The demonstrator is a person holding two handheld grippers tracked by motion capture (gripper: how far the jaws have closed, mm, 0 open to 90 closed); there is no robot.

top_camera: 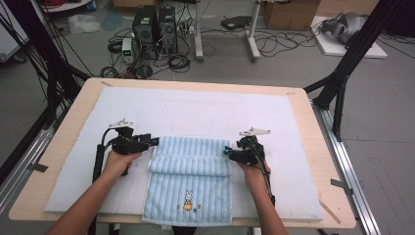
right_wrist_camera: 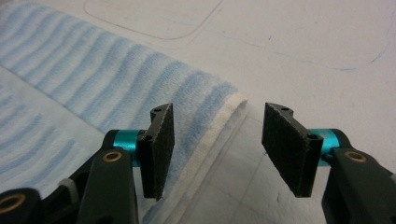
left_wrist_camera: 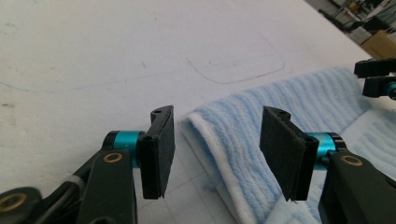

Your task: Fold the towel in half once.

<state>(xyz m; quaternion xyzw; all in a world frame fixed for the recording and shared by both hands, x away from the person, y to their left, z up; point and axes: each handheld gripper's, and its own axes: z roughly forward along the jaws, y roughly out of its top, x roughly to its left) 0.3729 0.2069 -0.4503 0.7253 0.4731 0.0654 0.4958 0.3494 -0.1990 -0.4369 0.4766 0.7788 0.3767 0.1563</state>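
A light blue striped towel [top_camera: 188, 171] with a small rabbit picture [top_camera: 188, 199] lies at the front of the white mat [top_camera: 195, 110], its far part folded over into a thick band. My left gripper [top_camera: 153, 141] is at the band's left end, jaws open. In the left gripper view the left gripper [left_wrist_camera: 217, 154] is empty, with the towel's white-edged fold [left_wrist_camera: 233, 140] lying just beyond the gap, not pinched. My right gripper [top_camera: 228, 152] is at the band's right end. Its jaws [right_wrist_camera: 217, 149] are open, with the towel's corner [right_wrist_camera: 205, 102] just past them.
The mat covers a wooden table [top_camera: 73, 110] with rounded corners. A faint pencilled outline [top_camera: 193, 129] is drawn on the mat beyond the towel. Computers and cables [top_camera: 154, 34] lie on the floor behind. Black frame legs [top_camera: 342, 73] stand at the right.
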